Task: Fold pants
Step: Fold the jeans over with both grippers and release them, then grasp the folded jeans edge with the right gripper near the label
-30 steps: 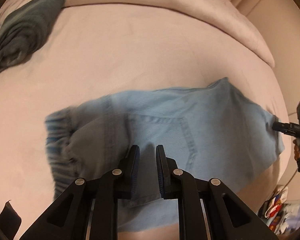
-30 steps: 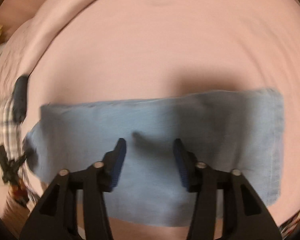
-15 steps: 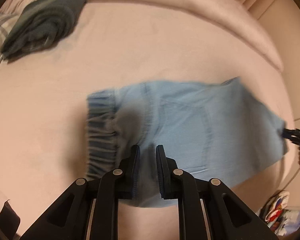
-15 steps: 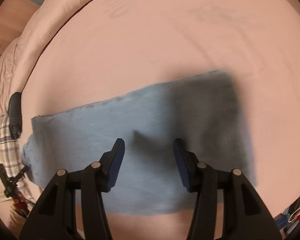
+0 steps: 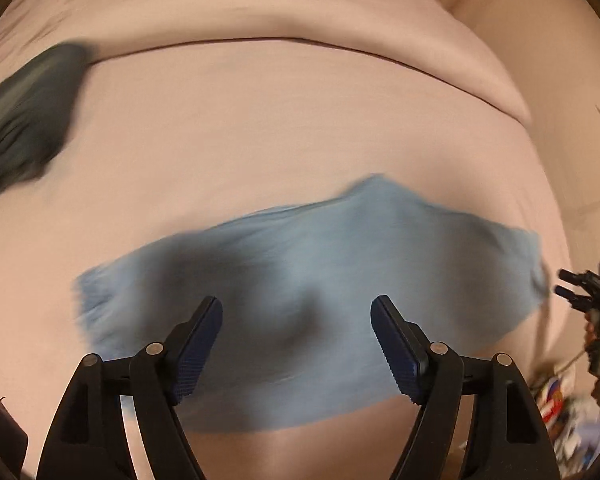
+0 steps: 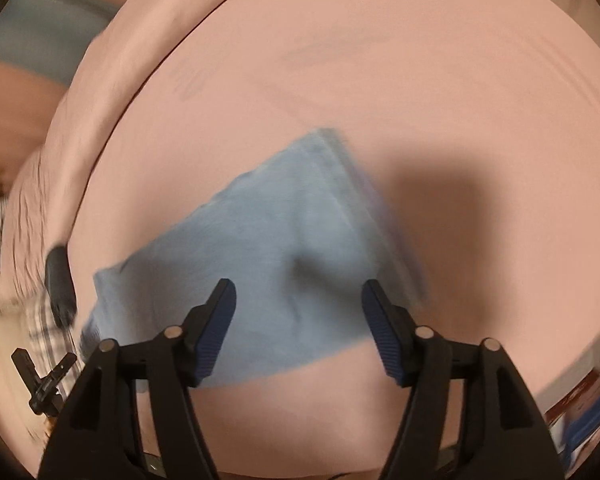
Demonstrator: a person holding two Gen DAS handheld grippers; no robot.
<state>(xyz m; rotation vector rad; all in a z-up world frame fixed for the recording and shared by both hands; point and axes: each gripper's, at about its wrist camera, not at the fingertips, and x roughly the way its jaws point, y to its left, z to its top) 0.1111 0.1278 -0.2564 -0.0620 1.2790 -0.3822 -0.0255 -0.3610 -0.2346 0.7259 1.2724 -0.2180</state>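
Pants [image 5: 308, 292] lie as a pale blue band across the lower middle of the left wrist view, flat on the pink bed [image 5: 284, 128], and as a slanted wedge at centre in the right wrist view [image 6: 276, 272]. Our left claw [image 5: 296, 340] stood nearly closed over the cloth 1 second ago; now its fingers are wide apart with nothing between them, hovering above the fabric. We read that as a release: the elastic waistband that showed at the left of the band half a second ago is out of sight, so a fold seems to have been laid over it. Our right claw [image 6: 298, 320] is apart as well, as it was before, and empty; its view has swung so the pants run diagonally, with stacked edges at their upper right end. Both frames are blurred, so we cannot count layers.

We judge the garment partly folded and due another fold or some smoothing.

Containers: we see none. A dark garment [image 5: 28, 116] sits on the bed at upper left of the left wrist view, well apart from the pants
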